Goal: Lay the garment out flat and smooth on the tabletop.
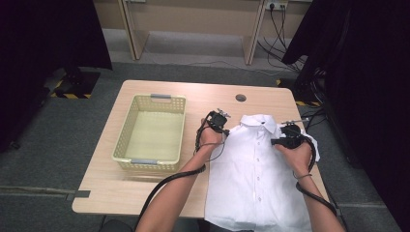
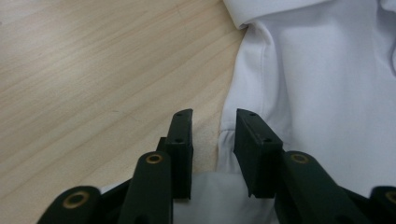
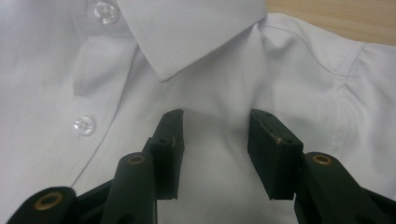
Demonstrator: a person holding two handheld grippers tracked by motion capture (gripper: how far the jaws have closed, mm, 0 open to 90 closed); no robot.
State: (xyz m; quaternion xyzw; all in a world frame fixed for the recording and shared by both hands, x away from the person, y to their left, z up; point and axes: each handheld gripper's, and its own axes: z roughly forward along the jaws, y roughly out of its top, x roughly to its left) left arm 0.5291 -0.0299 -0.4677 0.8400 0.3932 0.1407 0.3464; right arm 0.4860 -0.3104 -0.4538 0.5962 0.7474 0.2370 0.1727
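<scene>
A white button-up shirt (image 1: 258, 169) lies flat, front up, on the right half of the wooden table (image 1: 111, 188), collar at the far end. My left gripper (image 1: 217, 121) is at the shirt's left shoulder. In the left gripper view its jaws (image 2: 214, 116) stand apart over the shoulder seam edge (image 2: 243, 107), half over bare wood, with nothing pinched. My right gripper (image 1: 288, 135) is at the right shoulder. In the right gripper view it (image 3: 217, 116) hangs open just below the collar point (image 3: 187, 32), over smooth fabric beside the button placket (image 3: 84, 125).
An empty pale yellow plastic basket (image 1: 123, 137) sits on the table's left half. A round cable hole (image 1: 241, 97) lies near the far edge. The shirt's hem hangs over the near table edge. Dark curtains flank the table, and cables run on the floor at the back right.
</scene>
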